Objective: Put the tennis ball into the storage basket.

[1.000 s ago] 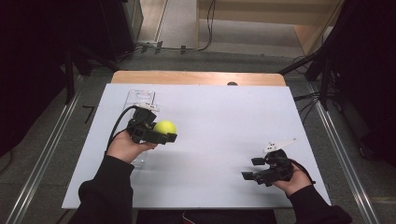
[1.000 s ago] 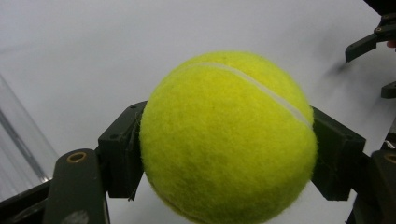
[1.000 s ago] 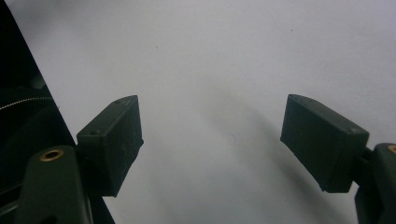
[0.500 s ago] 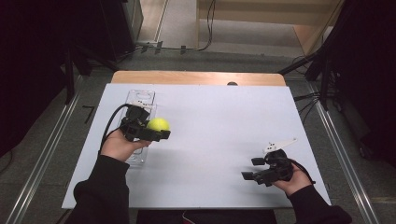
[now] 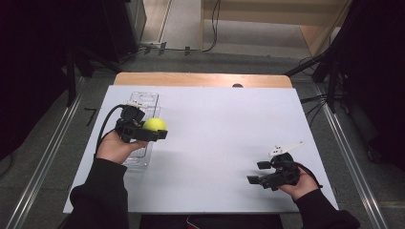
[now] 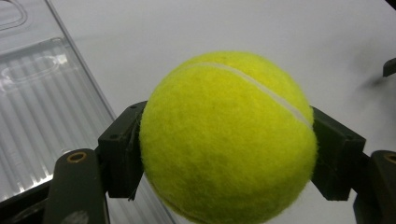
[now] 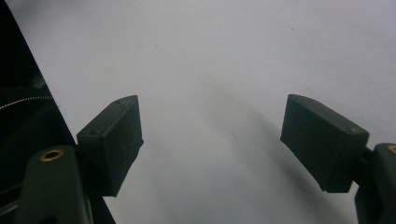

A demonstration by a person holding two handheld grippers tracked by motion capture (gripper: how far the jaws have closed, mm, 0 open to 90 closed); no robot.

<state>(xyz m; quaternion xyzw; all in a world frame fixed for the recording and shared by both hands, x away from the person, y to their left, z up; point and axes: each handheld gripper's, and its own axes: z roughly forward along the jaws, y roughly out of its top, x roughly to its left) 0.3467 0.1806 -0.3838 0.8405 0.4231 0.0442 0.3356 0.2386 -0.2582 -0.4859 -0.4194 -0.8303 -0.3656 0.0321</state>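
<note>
A yellow tennis ball is clamped between the two pads of my left gripper, held a little above the table at its left side. Just left of and below the ball lies a clear ribbed plastic tray. My right gripper rests low near the front right of the white table, its jaws wide apart with bare table between them.
A strip of wooden board runs along the table's far edge. Metal rails flank the table on both sides, and cables and stand legs lie on the floor beyond it.
My left gripper has carried the ball a short way left and away from me, toward the clear tray. The right gripper has stayed where it was.
</note>
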